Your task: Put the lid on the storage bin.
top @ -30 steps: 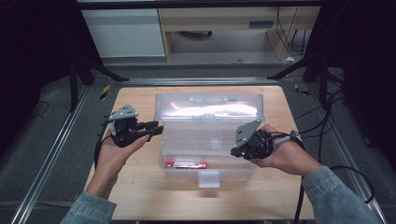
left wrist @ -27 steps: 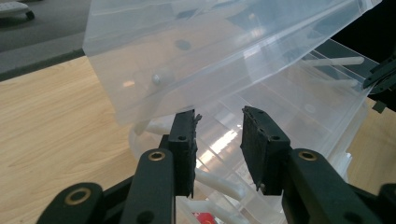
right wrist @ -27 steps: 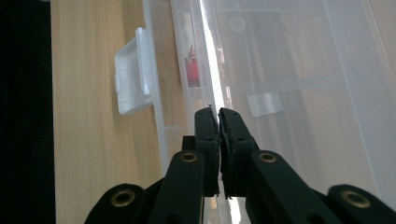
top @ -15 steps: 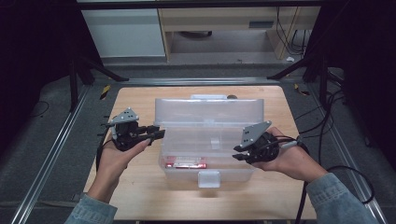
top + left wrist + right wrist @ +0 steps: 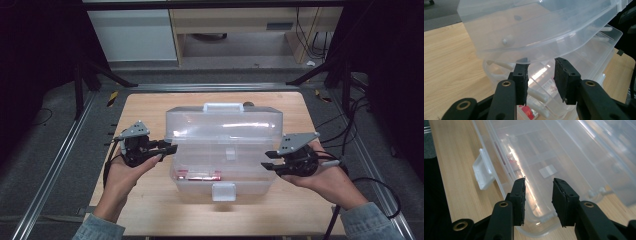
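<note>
- Front latch (image 5: 223, 191) of the clear box (image 5: 220, 165): hangs loose on the box's near wall, unclipped. That step looks done.
- Box sits mid-desk (image 5: 150, 200). Base flat on the wood, nothing else next to it.
- Inside the box, near its front wall: a red-labelled item (image 5: 200, 175) lies on the floor. I can't read what it is. White dividers further back.
- My right tool (image 5: 267, 160) is just off the box's right end, near the front corner. Its jaws have just been opening and are now moderately apart, with nothing between them. In the right gripper view they look past the base rim (image 5: 499, 180), pads clear of the plastic.
- My left tool (image 5: 172, 148) is at the box's left end, level with the hinge side. Its jaws are moderately apart and clamp nothing. In the left gripper view the lid's lower edge runs just above the fingertips (image 5: 522, 67). I can't tell whether it touches them.
- Lid (image 5: 225, 125) is raised at the back of the box, tilted up over the base, carry handle (image 5: 223, 106) on top.
- Judgement: opening is mostly done. What's left is letting the lid settle fully back, then whatever comes next with the contents.
</note>
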Tool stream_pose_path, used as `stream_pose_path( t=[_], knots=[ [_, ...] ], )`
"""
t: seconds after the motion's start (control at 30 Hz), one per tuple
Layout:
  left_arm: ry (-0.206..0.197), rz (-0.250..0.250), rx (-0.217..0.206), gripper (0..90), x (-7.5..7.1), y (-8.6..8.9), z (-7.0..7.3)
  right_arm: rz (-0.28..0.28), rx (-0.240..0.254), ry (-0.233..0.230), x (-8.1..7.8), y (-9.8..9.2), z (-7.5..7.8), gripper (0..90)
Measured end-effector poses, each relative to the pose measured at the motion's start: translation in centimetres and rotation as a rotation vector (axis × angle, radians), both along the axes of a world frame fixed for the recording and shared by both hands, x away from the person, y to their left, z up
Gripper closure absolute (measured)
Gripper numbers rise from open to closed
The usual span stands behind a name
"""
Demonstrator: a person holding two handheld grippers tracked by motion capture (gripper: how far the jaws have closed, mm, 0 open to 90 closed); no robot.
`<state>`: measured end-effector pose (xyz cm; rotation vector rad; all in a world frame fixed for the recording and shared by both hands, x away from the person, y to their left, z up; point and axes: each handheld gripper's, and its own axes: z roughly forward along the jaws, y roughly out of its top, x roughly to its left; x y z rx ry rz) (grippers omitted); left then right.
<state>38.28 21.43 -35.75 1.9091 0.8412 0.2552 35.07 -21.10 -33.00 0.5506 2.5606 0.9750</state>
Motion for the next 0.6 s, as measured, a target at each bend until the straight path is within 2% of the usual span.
stream_pose_path(
  t=[0.23, 0.37, 0.6],
  knots=[
    [-0.001, -0.008, 0.014, 62.8, -0.1, -0.1, -0.1, -0.080, 0.039, -0.014, -0.5, -2.0, -0.2, 65.8],
    [-0.001, -0.002, 0.006, 62.7, -0.4, -0.2, -0.2, -0.126, 0.057, -0.035, -0.5, -3.0, -0.1, 66.5],
    [0.009, -0.001, -0.008, 62.1, -0.9, 0.1, -0.9, -0.199, 0.086, -0.045, -0.3, -4.0, -0.2, 64.3]
  ],
)
